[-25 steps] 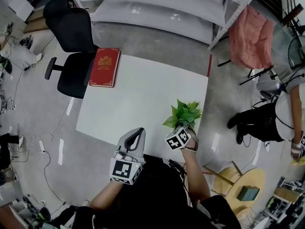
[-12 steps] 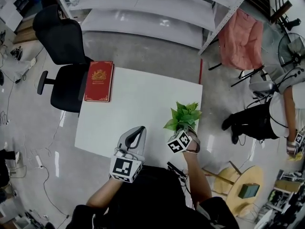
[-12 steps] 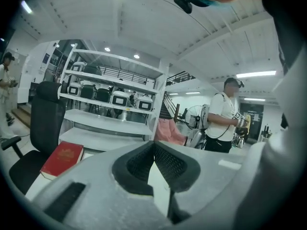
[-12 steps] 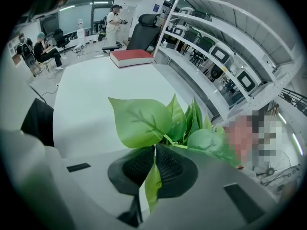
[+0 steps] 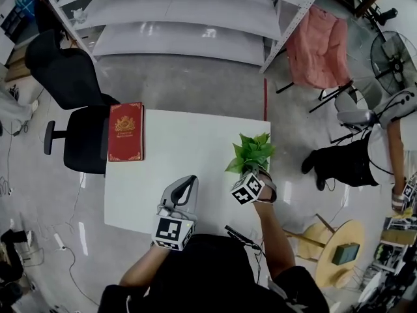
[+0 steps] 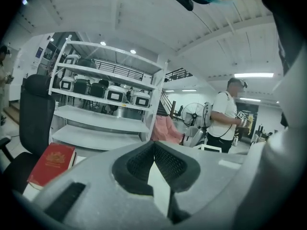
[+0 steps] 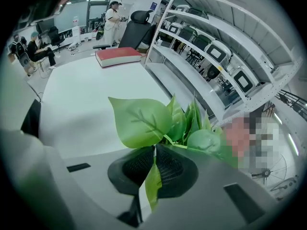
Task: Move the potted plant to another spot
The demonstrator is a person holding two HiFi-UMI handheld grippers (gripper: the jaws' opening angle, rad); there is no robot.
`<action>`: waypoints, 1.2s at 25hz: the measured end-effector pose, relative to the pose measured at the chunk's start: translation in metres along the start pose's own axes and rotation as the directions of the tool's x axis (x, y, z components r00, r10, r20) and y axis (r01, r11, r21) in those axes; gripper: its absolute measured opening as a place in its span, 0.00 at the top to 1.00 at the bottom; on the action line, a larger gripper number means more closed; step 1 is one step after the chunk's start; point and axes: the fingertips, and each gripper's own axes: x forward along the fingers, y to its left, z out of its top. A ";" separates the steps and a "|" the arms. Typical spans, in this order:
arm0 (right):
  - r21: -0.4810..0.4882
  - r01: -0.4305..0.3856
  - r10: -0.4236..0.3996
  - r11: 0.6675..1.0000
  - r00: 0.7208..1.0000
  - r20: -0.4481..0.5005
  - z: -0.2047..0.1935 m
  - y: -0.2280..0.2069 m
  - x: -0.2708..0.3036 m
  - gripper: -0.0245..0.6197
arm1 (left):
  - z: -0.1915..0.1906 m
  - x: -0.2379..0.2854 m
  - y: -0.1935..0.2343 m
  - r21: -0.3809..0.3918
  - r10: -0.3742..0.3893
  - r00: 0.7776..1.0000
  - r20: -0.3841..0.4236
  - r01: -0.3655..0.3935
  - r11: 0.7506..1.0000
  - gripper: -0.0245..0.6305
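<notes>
Your right gripper (image 7: 154,150) has its jaws closed on the potted plant (image 7: 144,122), with a leaf pinched between them. The plant is at the right edge of the white table (image 5: 186,142), centre-right in the head view. Your left gripper (image 6: 153,146), at lower centre, has its jaws together on nothing. A red book (image 5: 125,131) lies at the table's upper-left corner.

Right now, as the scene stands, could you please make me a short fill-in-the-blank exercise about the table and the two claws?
1. The book lying on the table is ___ in colour.
2. The potted plant stands near the table's ___ edge.
3. The right claw is shut on the plant, while the left claw is shut and holds ___.
Missing words: red; right; nothing.
</notes>
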 end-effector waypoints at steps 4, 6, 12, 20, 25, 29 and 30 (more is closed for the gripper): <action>-0.002 0.030 -0.030 1.000 0.999 -0.019 -0.003 -0.027 0.021 0.94 | -0.003 0.015 0.002 -0.011 -0.013 1.000 -0.017 0.012 1.000 0.94; 0.008 0.042 -0.042 0.999 0.999 -0.027 -0.008 -0.040 0.031 0.94 | -0.007 0.021 0.002 -0.020 -0.018 0.999 -0.030 0.017 1.000 0.94; 0.003 0.062 -0.062 0.998 0.998 -0.020 -0.009 -0.075 0.049 0.94 | -0.012 0.036 0.002 -0.016 -0.029 0.998 -0.056 0.028 0.999 0.94; -0.001 0.101 -0.101 0.995 0.994 -0.036 -0.022 -0.112 0.072 0.94 | -0.020 0.052 0.000 -0.027 -0.031 0.996 -0.080 0.029 0.999 0.94; -0.004 0.095 -0.095 0.995 0.995 -0.030 -0.022 -0.122 0.081 0.94 | -0.025 0.060 -0.001 -0.034 -0.027 0.995 -0.097 0.024 0.999 0.94; -0.015 0.100 -0.101 0.995 0.995 -0.029 -0.025 -0.124 0.088 0.94 | -0.029 0.064 -0.002 -0.041 -0.022 0.994 -0.106 0.018 0.999 0.94; -0.014 0.095 -0.096 0.995 0.995 -0.028 -0.025 -0.123 0.090 0.94 | -0.029 0.066 -0.003 -0.040 -0.024 0.994 -0.107 0.019 0.999 0.94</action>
